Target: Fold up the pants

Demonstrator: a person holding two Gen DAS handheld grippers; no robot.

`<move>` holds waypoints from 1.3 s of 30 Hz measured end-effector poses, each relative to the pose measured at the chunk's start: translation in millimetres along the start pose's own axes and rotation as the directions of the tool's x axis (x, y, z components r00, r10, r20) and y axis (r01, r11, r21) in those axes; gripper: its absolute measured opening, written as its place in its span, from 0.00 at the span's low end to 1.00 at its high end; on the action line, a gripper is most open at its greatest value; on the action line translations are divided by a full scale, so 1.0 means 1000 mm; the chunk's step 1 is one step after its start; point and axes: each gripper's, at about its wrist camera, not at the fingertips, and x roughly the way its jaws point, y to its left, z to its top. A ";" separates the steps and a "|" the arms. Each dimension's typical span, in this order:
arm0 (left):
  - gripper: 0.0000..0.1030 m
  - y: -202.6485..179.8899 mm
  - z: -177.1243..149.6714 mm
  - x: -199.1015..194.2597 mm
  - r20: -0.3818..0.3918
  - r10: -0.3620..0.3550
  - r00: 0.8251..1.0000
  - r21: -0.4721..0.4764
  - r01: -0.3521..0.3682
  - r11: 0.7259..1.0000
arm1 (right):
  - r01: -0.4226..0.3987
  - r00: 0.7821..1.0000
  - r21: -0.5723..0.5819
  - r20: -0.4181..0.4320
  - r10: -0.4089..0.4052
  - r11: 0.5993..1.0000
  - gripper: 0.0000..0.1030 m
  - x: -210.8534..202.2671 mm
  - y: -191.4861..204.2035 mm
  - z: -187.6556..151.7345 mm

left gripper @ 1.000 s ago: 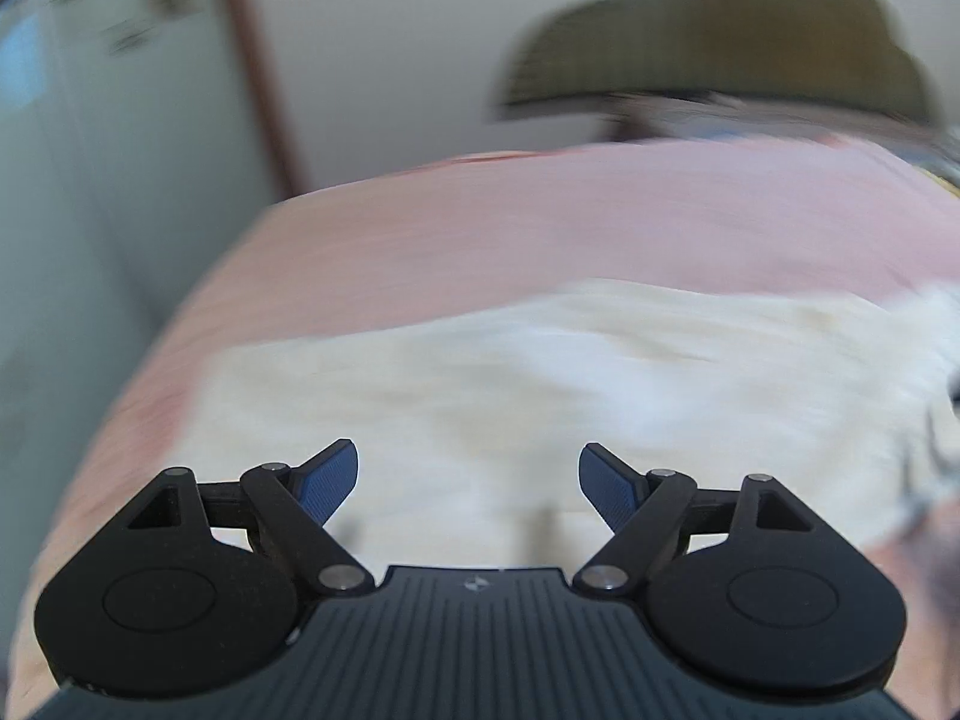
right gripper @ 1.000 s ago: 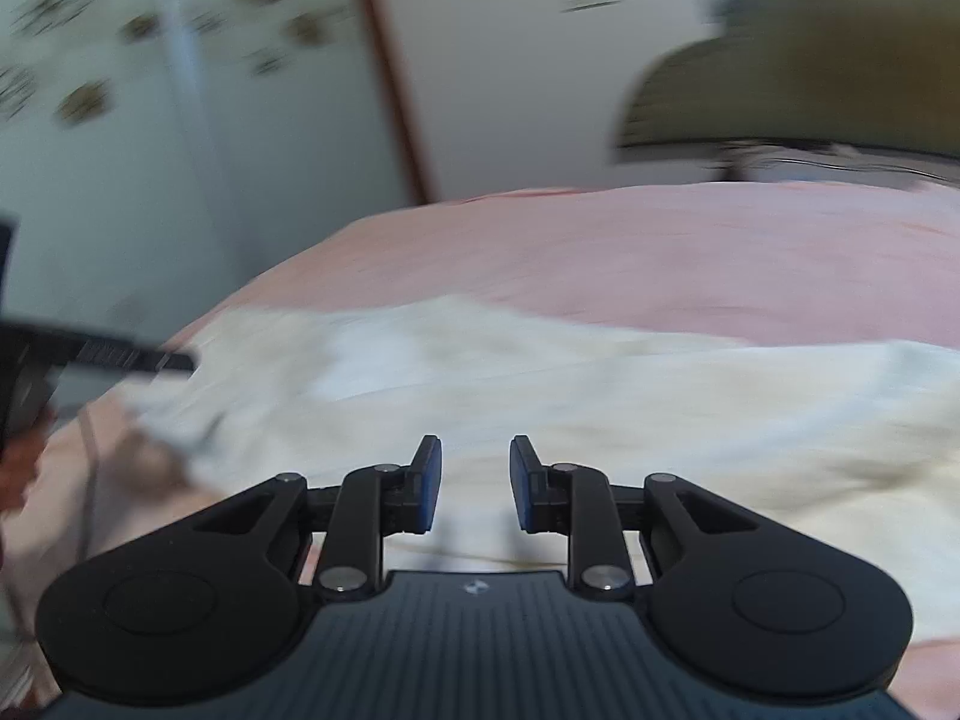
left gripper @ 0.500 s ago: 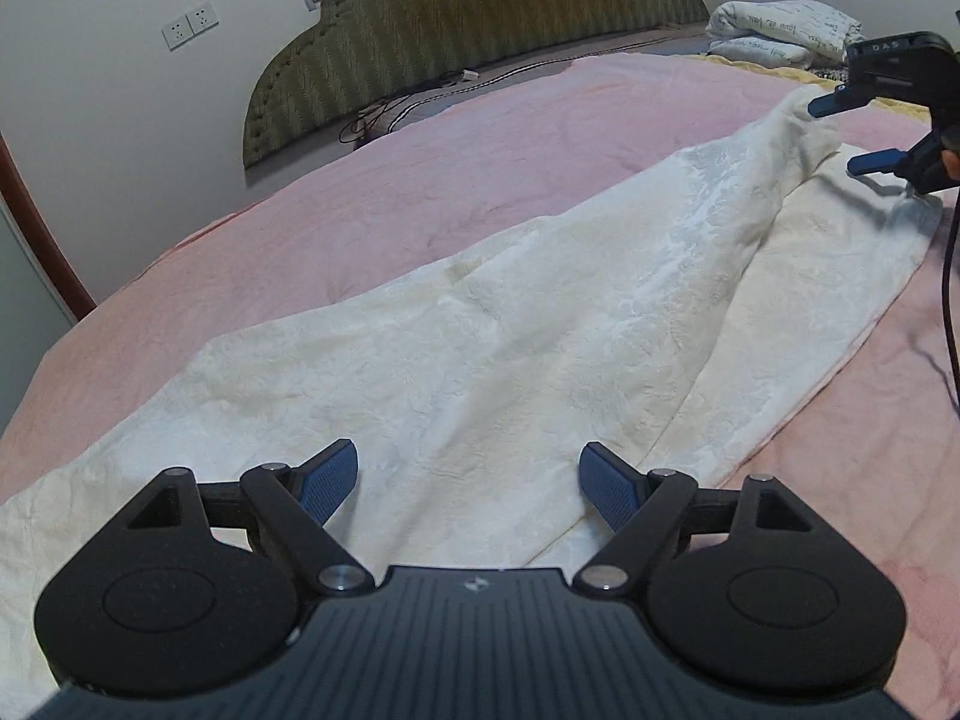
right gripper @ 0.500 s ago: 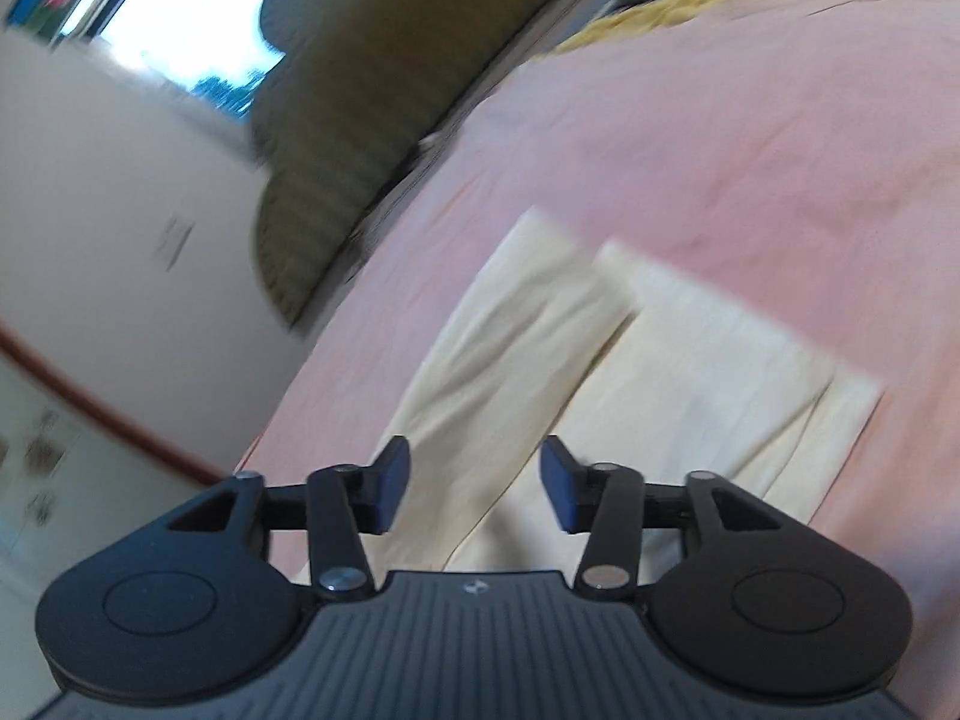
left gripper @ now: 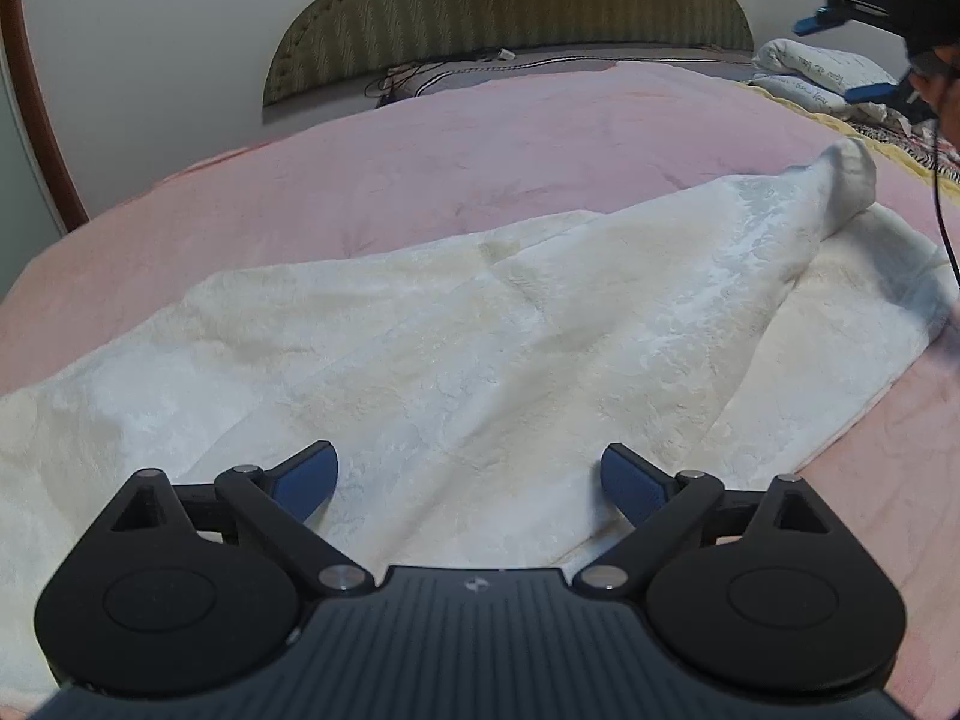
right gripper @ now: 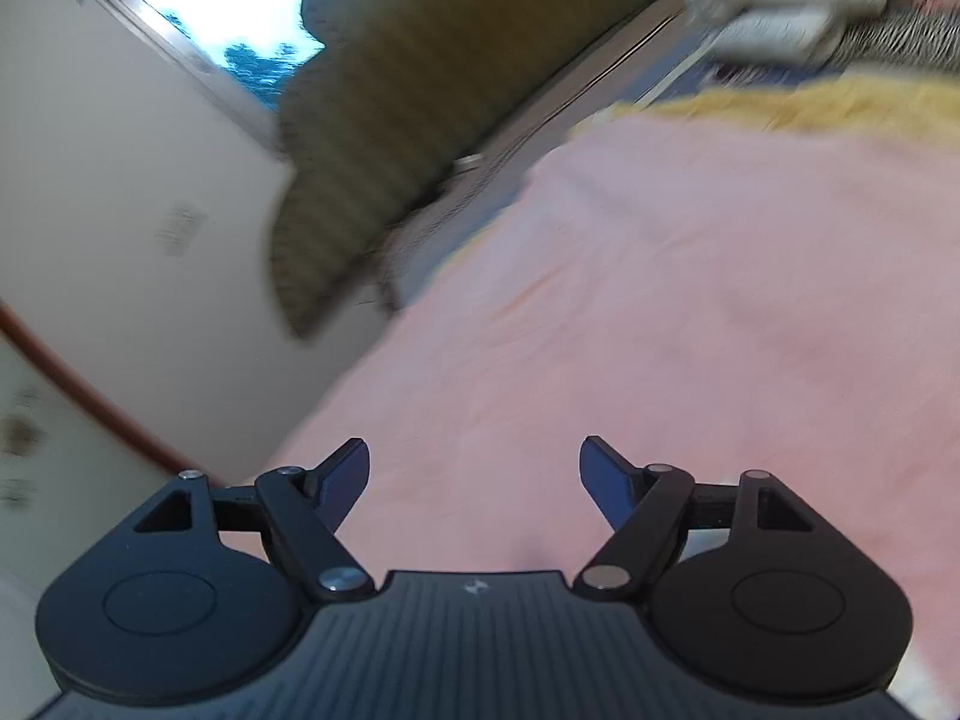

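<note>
A wide bed (left gripper: 480, 168) under a pink cover fills the room, its olive padded headboard (left gripper: 510, 6) against a pale wall. Cream pants (left gripper: 480, 348) lie spread across the near side of the cover, running from the left edge to the far right. One leg lies over the other and ends in a small rumpled peak at the far right. Folded pillows (left gripper: 810, 75) sit by the headboard on the right, beside a yellow blanket (right gripper: 780, 102). The left gripper (left gripper: 469, 474) hangs low over the near part of the pants, its blue-padded fingers (left gripper: 309, 474) spread wide and closed on nothing. The right gripper (right gripper: 474, 474) is tilted and up off the bed, fingers likewise wide apart and empty, with only bare pink cover between them; that view is blurred. From the left wrist camera, it shows at the upper right edge, well above the far end of the pants. A window (right gripper: 228, 6) glows behind the headboard.
</note>
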 end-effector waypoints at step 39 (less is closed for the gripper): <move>1.00 0.003 -0.001 0.007 -0.020 -0.015 1.000 -0.071 0.013 0.997 | -0.111 0.973 0.272 -0.165 0.160 0.956 0.78 0.031 -0.062 -0.086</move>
